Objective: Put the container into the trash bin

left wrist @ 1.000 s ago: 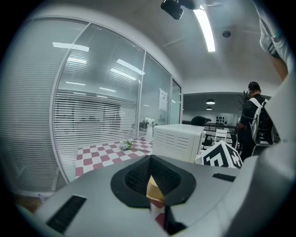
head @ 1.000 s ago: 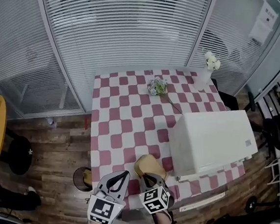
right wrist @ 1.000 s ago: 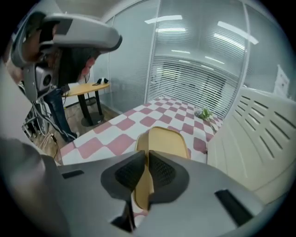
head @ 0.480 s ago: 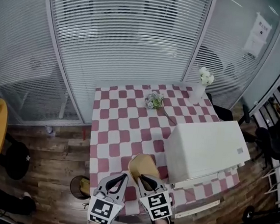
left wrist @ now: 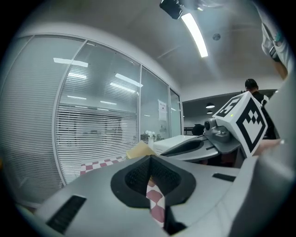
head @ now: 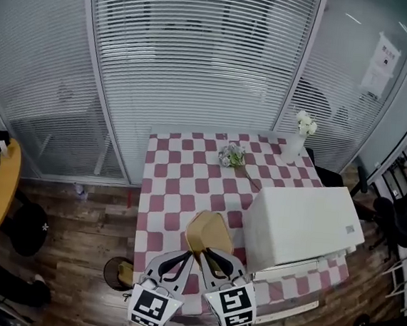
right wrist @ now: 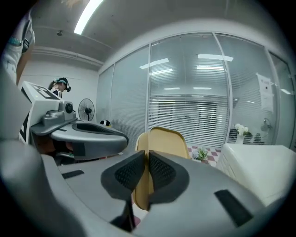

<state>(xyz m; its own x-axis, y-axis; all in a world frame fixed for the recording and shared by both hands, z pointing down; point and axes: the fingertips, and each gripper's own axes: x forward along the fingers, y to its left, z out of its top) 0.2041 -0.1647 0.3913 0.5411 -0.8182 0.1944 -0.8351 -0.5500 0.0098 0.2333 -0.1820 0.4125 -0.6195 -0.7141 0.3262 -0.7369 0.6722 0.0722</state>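
Glass walls with blinds stand behind the checked tabletop (head: pixel 180 185). The trash bin (head: pixel 118 272) sits on the floor at the lower left of the head view. The tan container (head: pixel 207 232) is higher than a moment ago, pinched by the right tool (head: pixel 207 254). The left tool (head: pixel 186 256) is pressed together and empty. The container looks ready to go to the bin.

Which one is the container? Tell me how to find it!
Find the table with the red-and-white checked cloth. Over its near edge, left of the big white box, the right gripper pinches a flat tan container by its edge. It is the only tan thing there.
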